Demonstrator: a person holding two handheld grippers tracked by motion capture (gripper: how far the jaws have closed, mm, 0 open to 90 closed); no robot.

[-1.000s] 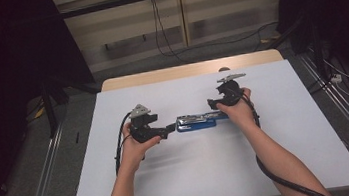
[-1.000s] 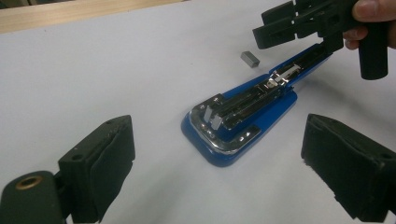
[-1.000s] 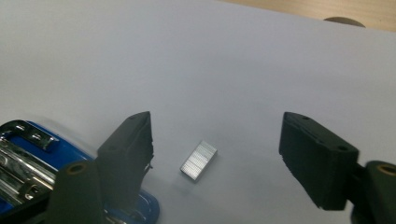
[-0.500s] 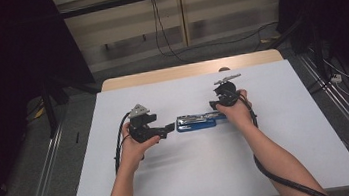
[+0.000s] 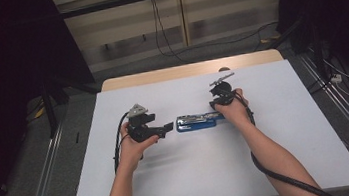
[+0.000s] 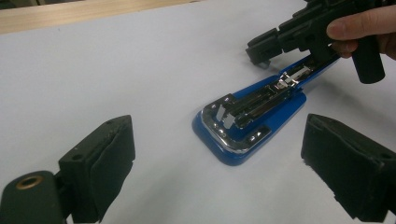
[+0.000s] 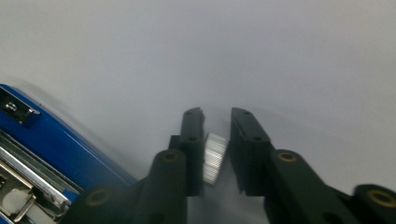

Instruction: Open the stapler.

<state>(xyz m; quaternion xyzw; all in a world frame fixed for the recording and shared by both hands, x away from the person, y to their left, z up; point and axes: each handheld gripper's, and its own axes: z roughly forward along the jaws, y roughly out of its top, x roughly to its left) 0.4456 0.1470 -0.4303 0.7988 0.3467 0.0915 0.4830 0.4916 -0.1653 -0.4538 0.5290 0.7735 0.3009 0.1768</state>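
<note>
Lying just left of the right claw, staple strip between its jaws, blue stapler

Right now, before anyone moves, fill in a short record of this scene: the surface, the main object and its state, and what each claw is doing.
surface: white table
main object: blue stapler, lying flat with its metal staple channel exposed
left claw: open, jaws wide, pointing at the stapler's end, apart from it
right claw: at the stapler's other end, jaws just closing, nearly together
held item: short silver staple strip, upright between the right claw's jaws
</note>
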